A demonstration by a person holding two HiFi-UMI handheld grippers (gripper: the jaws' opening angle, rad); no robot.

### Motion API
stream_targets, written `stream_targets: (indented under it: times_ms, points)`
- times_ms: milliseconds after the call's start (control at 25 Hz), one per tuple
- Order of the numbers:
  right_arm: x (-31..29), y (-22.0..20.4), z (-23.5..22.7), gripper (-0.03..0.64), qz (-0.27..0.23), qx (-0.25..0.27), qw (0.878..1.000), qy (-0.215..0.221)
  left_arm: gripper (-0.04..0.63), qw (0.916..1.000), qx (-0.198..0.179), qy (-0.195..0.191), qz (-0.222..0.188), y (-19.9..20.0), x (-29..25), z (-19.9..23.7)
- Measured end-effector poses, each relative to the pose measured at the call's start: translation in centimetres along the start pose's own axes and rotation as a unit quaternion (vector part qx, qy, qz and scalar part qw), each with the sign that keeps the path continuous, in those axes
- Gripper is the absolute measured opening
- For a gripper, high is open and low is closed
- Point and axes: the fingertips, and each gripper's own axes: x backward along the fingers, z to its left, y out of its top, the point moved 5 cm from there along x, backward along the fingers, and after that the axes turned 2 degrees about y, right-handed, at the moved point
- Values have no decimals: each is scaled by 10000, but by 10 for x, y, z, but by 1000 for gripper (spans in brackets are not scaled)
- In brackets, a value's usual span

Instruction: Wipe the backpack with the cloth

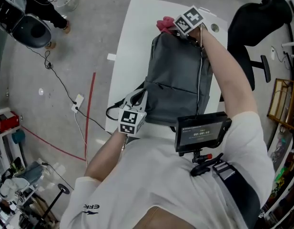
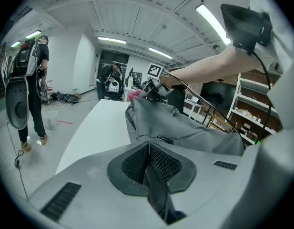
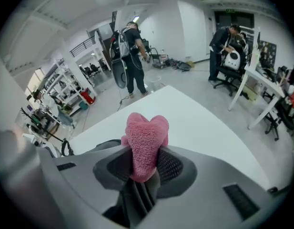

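Note:
A grey backpack (image 1: 177,80) lies flat on the white table (image 1: 132,42). My right gripper (image 1: 174,26) is at the backpack's far top end, shut on a pink cloth (image 1: 164,24). In the right gripper view the cloth (image 3: 146,144) bulges up from between the jaws of the gripper (image 3: 146,165). My left gripper (image 1: 138,100) sits at the near left corner of the backpack. In the left gripper view its jaws (image 2: 147,159) are pressed together on a dark strap of the backpack (image 2: 185,123).
A black office chair (image 1: 256,23) stands right of the table. A person (image 1: 37,13) stands on the floor at far left, with cables (image 1: 65,89) and a red tape line (image 1: 89,113) nearby. A small monitor (image 1: 201,132) hangs at my chest.

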Motion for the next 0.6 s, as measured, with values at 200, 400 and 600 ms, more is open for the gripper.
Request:
stream_targets:
  times_ms: [200, 400, 600]
  points:
    - [-6, -9, -7, 117, 444, -320, 9972, 501, 5, 9999, 15, 102, 72, -3, -3, 2]
    - [9, -38, -26, 117, 921, -336, 9945, 379, 5, 9997, 71, 186, 115, -2, -8, 3]
    - [35, -78, -44, 117, 1095, -594, 9918, 302, 5, 9997, 40, 218, 140, -2, -9, -3]
